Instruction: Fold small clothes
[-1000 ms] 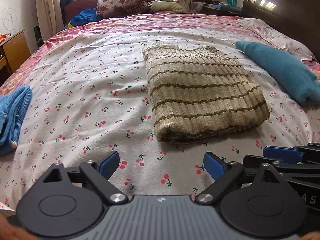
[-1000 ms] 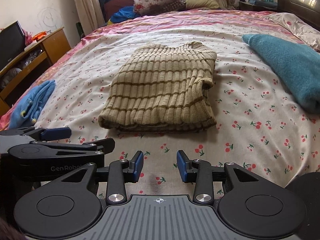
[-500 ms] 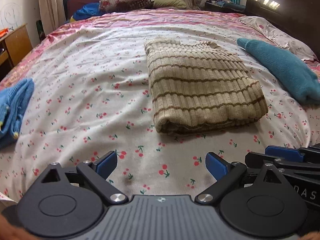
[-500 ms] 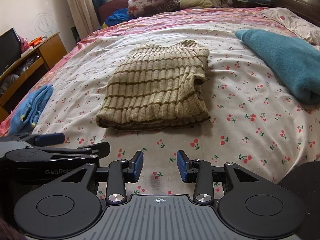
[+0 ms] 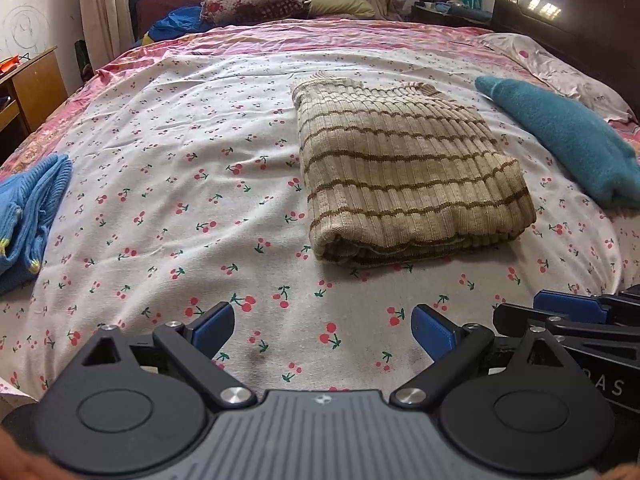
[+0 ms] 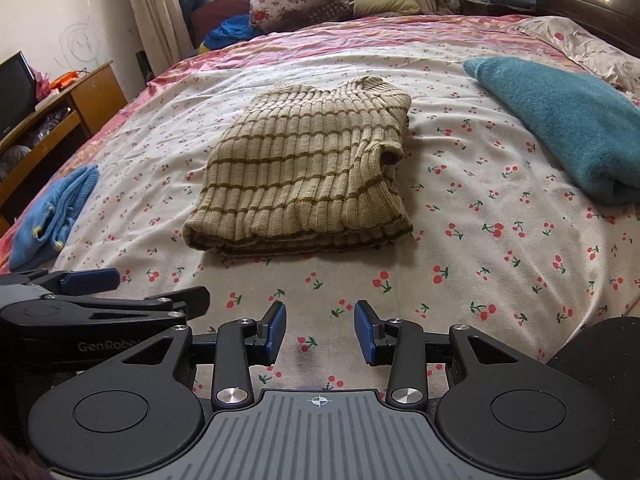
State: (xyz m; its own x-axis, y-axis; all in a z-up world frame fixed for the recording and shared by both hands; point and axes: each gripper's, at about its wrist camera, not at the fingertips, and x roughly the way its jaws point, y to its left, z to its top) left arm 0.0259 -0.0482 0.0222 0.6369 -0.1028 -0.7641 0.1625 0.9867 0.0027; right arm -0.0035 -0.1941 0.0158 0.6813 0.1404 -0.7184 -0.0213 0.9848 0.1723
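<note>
A bed (image 5: 168, 168) covered by a cherry-print sheet fills both views. A folded beige striped sweater (image 5: 404, 176) is laid at the centre of the frame, flat on the sheet. A teal garment (image 5: 568, 148) is seen at the right edge, a blue garment (image 5: 28, 216) at the left edge. At the bottom, the left gripper (image 5: 322, 330) and right gripper (image 6: 320, 332) are held above the sheet, jaws apart and empty, near the sweater but clear of it.
</note>
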